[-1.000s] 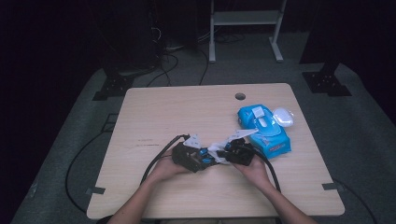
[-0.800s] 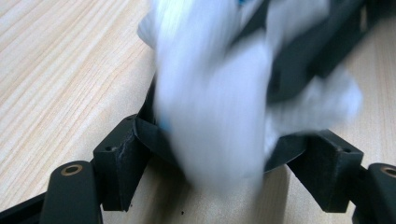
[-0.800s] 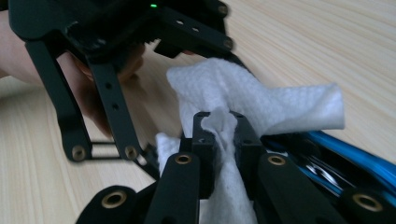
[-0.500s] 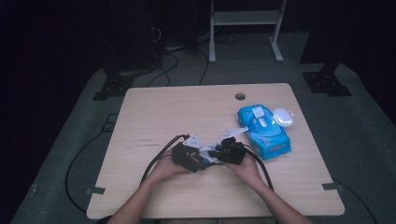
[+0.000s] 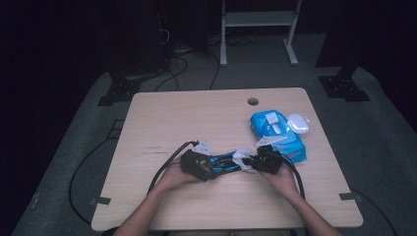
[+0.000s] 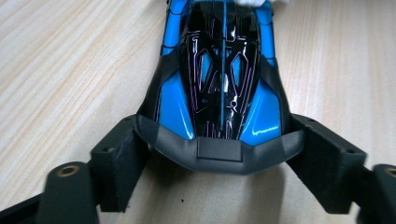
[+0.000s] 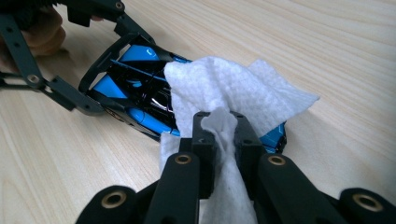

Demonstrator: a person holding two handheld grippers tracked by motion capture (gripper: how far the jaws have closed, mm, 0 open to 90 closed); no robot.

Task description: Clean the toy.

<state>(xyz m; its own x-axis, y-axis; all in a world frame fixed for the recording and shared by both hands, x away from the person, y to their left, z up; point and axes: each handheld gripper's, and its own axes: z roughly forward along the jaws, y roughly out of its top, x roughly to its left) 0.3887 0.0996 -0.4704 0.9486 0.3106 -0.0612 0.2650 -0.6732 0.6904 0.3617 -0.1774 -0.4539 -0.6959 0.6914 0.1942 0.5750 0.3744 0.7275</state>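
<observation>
The toy car (image 5: pixel 223 162), blue and black with thin purple lines, lies on the bench (image 5: pixel 196 118) near its near edge, a little right of the middle, between the two tools. In the left gripper view the car (image 6: pixel 219 74) points away along the wood grain, its dark rear bumper nearest the camera.

The left tool (image 5: pixel 209 169) has its jaws set around the car's rear end, one on each side. In the left gripper view the left tool (image 6: pixel 219 154) straddles the bumper; the jaws stand wide and have just been opening with the car between them. On both sides they sit right against the bumper's corners, and I cannot tell whether they press on it.

A white wipe (image 7: pixel 233 93) lies draped over the car's far end. The right tool (image 7: pixel 219 128) is clamped tight on a bunched fold of the wipe, the cloth squeezed up between its jaws. In the high view the right tool (image 5: pixel 248 162) meets the car's right end, with the wipe (image 5: pixel 243 156) showing as a pale patch there.

Just beyond the right hand (image 5: pixel 282 179) lies a blue wipe pack (image 5: pixel 275 132), its white lid (image 5: pixel 297 123) flipped open to the right. A round hole (image 5: pixel 253 101) sits in the bench near its far edge.
</observation>
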